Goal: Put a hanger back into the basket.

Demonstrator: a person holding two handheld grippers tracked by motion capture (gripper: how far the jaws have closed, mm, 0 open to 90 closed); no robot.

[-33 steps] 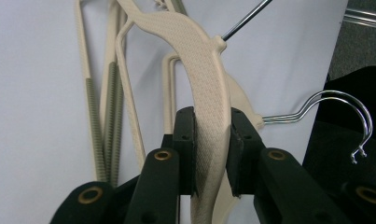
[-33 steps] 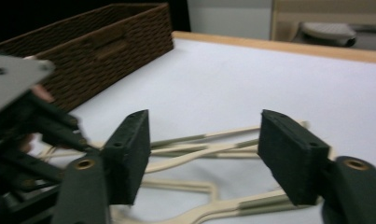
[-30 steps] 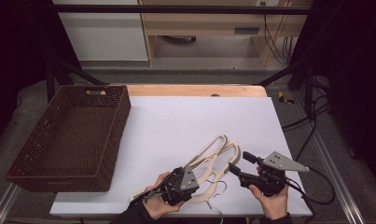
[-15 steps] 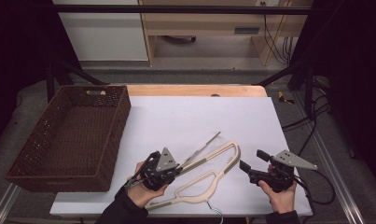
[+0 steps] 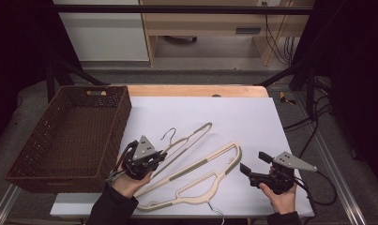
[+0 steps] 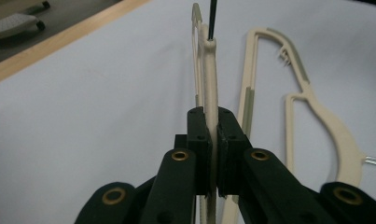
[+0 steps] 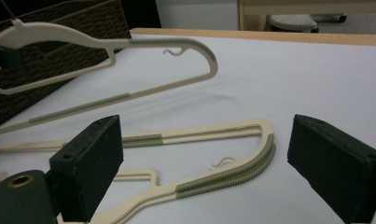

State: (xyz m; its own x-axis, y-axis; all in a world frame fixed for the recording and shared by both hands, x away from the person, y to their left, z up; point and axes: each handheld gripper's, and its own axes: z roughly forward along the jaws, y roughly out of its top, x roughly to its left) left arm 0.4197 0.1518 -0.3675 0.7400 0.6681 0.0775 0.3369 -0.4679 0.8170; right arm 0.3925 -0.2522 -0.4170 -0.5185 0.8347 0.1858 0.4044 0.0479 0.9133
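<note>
My left gripper (image 5: 154, 159) is shut on a cream plastic hanger (image 5: 191, 138) and holds it tilted above the white table, with its metal hook (image 5: 168, 134) pointing away. In the left gripper view the black jaws (image 6: 212, 140) pinch the hanger's thin edge (image 6: 210, 70). More cream hangers (image 5: 214, 157), seemingly two stacked, lie flat at the front middle; they also appear as the lying hangers (image 7: 223, 135) in the right gripper view. My right gripper (image 5: 254, 163) is open just right of them, with nothing between its pads (image 7: 90, 163).
A dark brown wicker basket (image 5: 22, 176) stands at the table's left, close beside my left hand. The white table top (image 5: 224, 112) runs to a wooden strip (image 5: 191, 90) at the far edge. Cables trail off the right side.
My left gripper has carried one hanger left and up, away from the pile and toward the basket. My right gripper has drawn back to the right of the lying hangers.
</note>
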